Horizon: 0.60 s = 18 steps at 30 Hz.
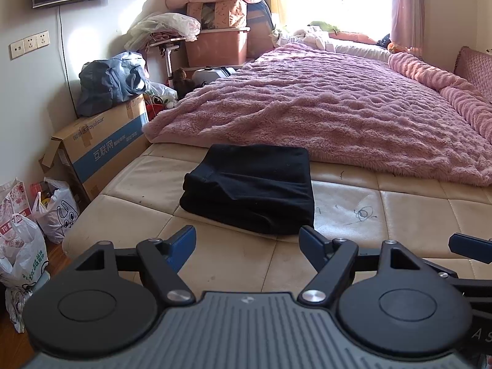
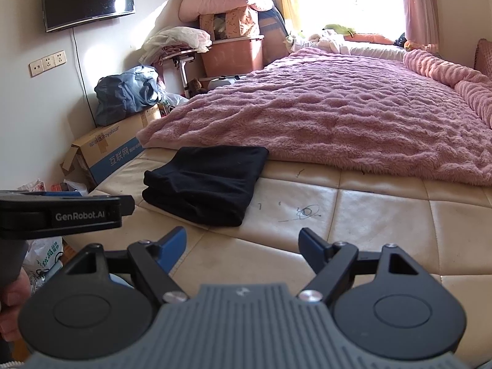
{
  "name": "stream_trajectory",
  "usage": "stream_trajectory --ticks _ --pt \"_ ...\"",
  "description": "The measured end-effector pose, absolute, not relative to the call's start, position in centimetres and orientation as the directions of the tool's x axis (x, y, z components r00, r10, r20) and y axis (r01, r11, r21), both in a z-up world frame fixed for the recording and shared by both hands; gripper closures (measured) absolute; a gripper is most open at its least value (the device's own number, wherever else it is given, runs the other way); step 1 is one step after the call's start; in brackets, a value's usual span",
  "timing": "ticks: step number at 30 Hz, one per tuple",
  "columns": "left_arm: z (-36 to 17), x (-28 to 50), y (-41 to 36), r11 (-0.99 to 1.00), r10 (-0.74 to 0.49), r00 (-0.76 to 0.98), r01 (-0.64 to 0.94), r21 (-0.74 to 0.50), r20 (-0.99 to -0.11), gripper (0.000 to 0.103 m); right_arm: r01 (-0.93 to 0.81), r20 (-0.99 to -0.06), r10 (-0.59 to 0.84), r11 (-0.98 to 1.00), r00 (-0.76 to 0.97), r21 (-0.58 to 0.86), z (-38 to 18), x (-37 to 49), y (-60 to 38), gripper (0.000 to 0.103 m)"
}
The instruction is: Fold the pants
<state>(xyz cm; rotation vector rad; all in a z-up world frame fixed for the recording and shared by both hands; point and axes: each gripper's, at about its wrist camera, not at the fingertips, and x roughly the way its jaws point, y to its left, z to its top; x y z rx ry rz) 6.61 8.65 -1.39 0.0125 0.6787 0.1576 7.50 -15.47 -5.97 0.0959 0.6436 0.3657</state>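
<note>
The fingers (image 1: 184,240) of the left gripper (image 1: 247,238) stand wide apart, empty, at the lower centre of its frame, short of the pants. The right gripper (image 2: 243,240) is likewise spread and empty. The black pants (image 1: 252,187) lie folded in a compact stack at mid-frame on the cream mattress (image 1: 399,215), just before the pink blanket (image 1: 338,107).

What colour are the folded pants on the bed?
Solid black pants, with no visible pattern; clearest in the left wrist view.
</note>
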Motion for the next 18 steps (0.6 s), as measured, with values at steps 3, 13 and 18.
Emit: stream_trajectory --ticks 3,13,18 --pt "-1.38 6.60 8.63 0.988 0.150 0.767 -0.142 0.062 -0.623 0.014 -0.304 -0.569 0.363 0.931 0.738 0.200 -5.98 7.48 -15.44 0.027" --pt "-1.37 6.59 8.61 0.988 0.149 0.767 -0.141 0.063 -0.624 0.014 -0.315 -0.564 0.368 0.929 0.739 0.195 -5.78 7.41 -15.27 0.027" --pt "-1.37 6.60 8.59 0.988 0.150 0.767 -0.142 0.063 -0.624 0.014 -0.313 -0.562 0.368 0.929 0.741 0.196 -5.75 7.32 -15.36 0.027"
